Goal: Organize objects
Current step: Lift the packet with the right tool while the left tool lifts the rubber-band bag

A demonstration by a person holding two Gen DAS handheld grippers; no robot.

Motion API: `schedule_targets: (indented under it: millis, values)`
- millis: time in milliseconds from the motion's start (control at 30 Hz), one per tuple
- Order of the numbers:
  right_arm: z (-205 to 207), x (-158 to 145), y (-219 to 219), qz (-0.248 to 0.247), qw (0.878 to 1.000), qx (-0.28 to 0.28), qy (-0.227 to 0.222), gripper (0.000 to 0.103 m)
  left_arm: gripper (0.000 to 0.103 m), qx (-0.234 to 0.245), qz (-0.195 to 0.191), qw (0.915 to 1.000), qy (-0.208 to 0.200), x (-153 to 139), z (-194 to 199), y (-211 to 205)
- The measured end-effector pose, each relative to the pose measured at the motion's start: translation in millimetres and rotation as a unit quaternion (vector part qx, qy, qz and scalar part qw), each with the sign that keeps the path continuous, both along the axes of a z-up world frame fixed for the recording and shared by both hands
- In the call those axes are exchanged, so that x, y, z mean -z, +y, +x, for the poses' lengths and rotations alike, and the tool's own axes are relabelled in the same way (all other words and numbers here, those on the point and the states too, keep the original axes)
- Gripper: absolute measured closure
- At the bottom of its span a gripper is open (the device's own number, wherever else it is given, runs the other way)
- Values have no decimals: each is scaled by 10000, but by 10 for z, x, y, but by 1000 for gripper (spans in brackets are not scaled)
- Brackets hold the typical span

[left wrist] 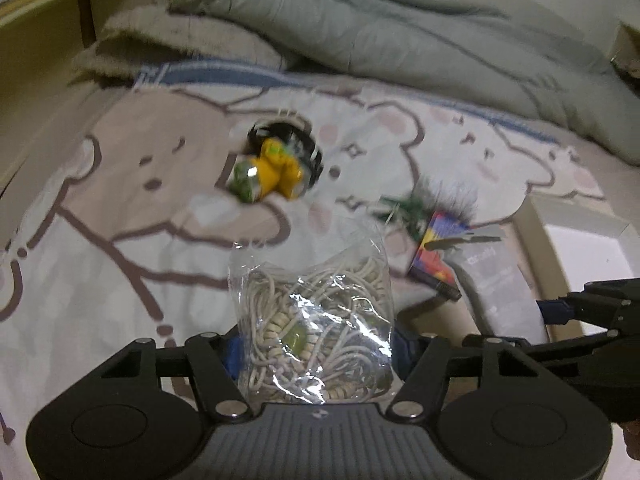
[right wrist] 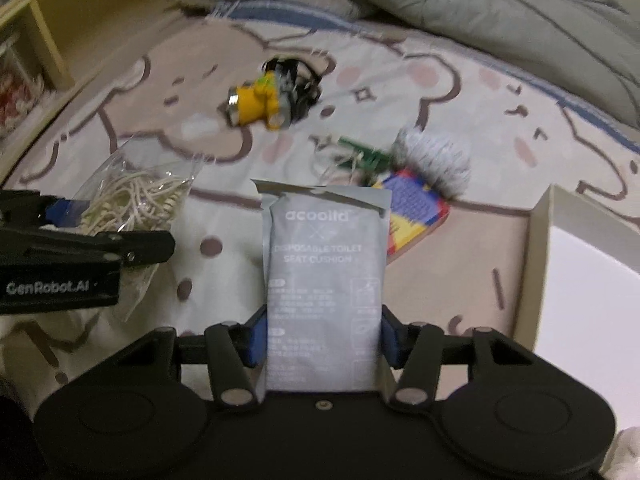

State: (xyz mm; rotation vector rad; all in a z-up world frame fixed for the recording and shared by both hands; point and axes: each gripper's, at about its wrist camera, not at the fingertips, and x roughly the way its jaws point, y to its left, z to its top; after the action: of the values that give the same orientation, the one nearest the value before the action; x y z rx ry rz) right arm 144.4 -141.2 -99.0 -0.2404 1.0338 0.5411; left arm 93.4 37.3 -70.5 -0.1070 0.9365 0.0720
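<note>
My left gripper is shut on a clear plastic bag stuffed with white cord and beads, held above the bedsheet. The same bag shows at the left of the right wrist view, in the left gripper's fingers. My right gripper is shut on a grey flat packet printed "disposable toilet seat cushion", standing upright between the blue pads. That packet also appears at the right of the left wrist view.
On the cartoon bedsheet lie a yellow headlamp, a green item beside a grey fluffy tuft and a colourful block. An open white box sits at the right. A grey duvet is bunched behind; wooden shelves stand left.
</note>
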Motion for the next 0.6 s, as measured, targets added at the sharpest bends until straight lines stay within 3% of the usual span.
schedule_targets:
  millis: [267,600]
  values:
    - [22,-376,-218,318,9974,269,-595,47,36,23,-103,9992,-394,-236,-5,-109]
    - [34,-649,-612,566,9922,585,-942,47,36,104,-182,9972,-725,-465,32,-364]
